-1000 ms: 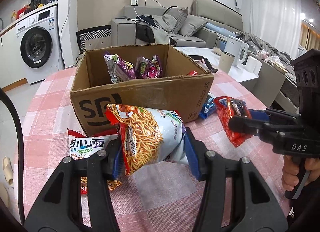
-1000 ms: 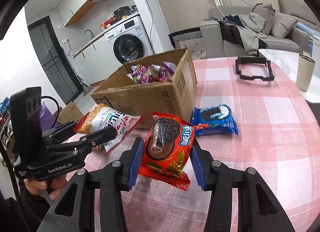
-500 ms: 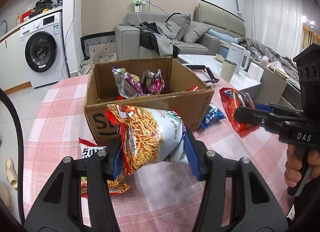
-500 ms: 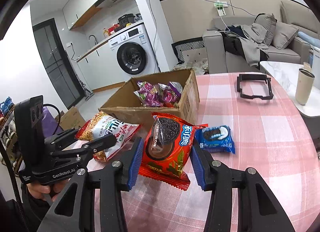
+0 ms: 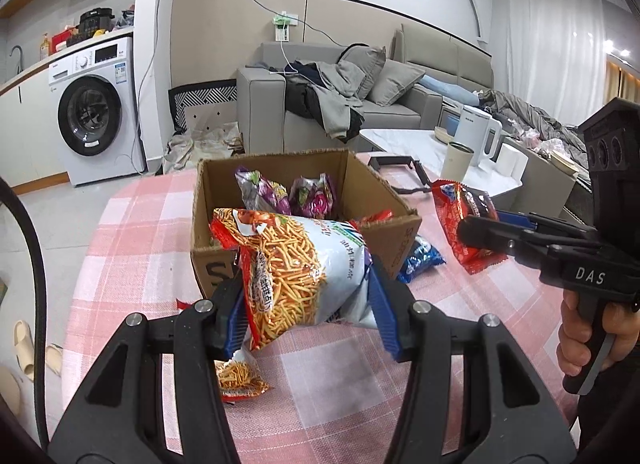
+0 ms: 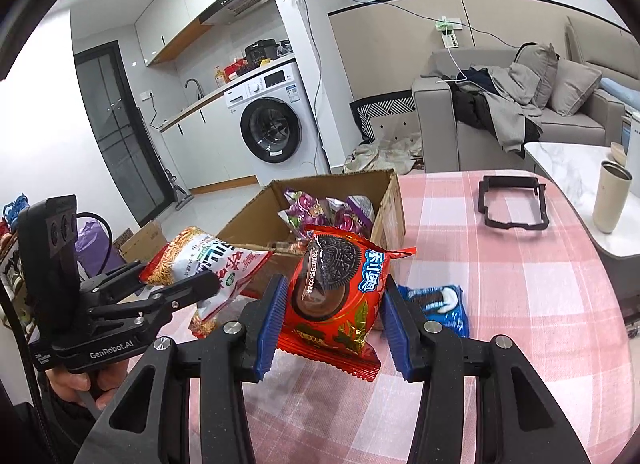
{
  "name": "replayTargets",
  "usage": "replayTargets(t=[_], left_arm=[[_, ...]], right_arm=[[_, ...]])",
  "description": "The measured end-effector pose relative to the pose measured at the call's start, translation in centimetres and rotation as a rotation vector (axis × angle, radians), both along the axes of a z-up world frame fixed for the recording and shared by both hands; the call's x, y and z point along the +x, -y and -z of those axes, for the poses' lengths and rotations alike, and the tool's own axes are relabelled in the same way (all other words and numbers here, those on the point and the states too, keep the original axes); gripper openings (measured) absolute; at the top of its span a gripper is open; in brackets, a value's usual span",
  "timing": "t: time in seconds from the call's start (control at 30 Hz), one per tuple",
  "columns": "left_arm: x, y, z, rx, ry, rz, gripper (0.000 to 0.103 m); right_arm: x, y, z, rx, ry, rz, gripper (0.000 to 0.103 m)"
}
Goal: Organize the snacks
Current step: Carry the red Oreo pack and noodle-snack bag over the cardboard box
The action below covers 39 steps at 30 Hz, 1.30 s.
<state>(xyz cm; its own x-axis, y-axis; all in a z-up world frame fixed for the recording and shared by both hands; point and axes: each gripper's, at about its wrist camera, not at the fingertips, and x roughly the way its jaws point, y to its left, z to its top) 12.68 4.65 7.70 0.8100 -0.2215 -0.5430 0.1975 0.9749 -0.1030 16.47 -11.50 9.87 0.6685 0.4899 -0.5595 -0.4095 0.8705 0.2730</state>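
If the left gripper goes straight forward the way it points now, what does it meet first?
Probably the near wall of the cardboard box: the noodle snack bag held by the left gripper would touch first. Depth is uncertain.

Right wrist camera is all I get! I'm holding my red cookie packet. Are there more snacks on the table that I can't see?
Observer: Yes. The left wrist view shows a second noodle snack bag lying flat on the table. It is just below the noodle snack bag clamped in the left gripper.
Operator: Ooh! Is anything on the floor over there?
Observer: A pair of pale slippers sits on the floor beside the table.
Operator: What's behind the cup?
Observer: Past the cup there are two white paper rolls on the low white table.
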Motion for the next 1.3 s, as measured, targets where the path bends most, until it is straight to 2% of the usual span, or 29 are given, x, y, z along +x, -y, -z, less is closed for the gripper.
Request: replayTargets(t=[0.57,1.0,1.3], left_arm=[[-0.1,-0.3,-4.6,0.029,0.062,-0.035,0.05],[2.8,-1.3,-4.7,0.018,0.051,-0.067,0.05],[7.3,-2.1,-3.8,0.013,0.035,-0.09,0.05]], right_arm=[[1.7,-1.7,-2.3,0.005,0.047,-0.029,0.047],[4.3,-2.9,-2.5,-0.004,0.044,-0.032,0.047],[6.1,-4.0,-2.3,-0.008,0.046,-0.037,0.047]])
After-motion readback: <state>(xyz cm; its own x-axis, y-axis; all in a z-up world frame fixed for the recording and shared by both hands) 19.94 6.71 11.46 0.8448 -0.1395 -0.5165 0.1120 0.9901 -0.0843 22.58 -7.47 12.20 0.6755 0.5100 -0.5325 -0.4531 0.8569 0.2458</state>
